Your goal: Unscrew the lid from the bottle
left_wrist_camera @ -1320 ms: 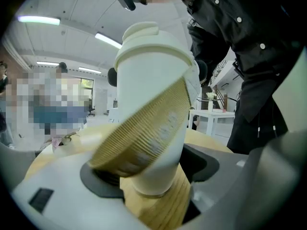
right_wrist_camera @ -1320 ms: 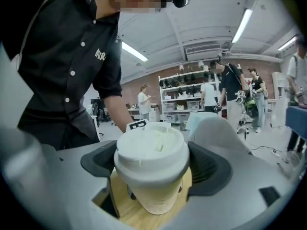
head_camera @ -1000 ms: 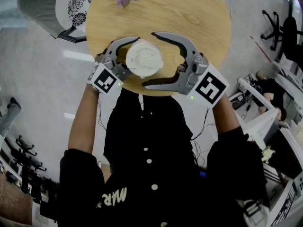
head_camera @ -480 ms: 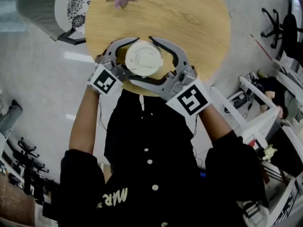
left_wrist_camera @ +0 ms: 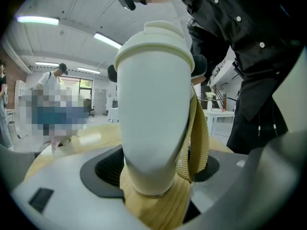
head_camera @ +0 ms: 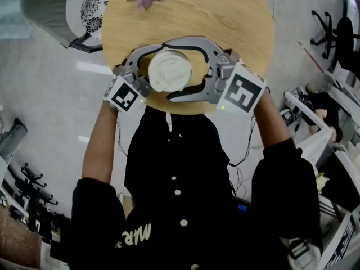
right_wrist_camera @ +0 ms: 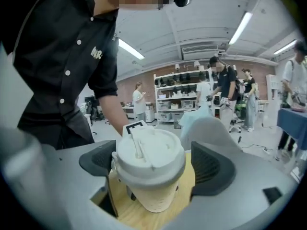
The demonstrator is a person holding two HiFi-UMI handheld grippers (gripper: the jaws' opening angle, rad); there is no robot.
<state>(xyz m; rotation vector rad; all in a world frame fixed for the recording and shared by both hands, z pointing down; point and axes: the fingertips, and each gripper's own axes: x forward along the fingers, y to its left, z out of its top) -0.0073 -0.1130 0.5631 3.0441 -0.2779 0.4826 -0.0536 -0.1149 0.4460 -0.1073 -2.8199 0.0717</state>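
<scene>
Left gripper [left_wrist_camera: 156, 169] — jaws clamped on the body of the white bottle [left_wrist_camera: 153, 104], which stands upright at the near edge of the round wooden bench [head_camera: 225, 16]. Right gripper [right_wrist_camera: 156, 166] — jaws opening, set around the white lid [right_wrist_camera: 151, 155], right pad clear of it. The lid sits on the bottle.

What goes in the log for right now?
left gripper: shut on bottle | right gripper: jaws opening around lid | lid: on bottle
</scene>
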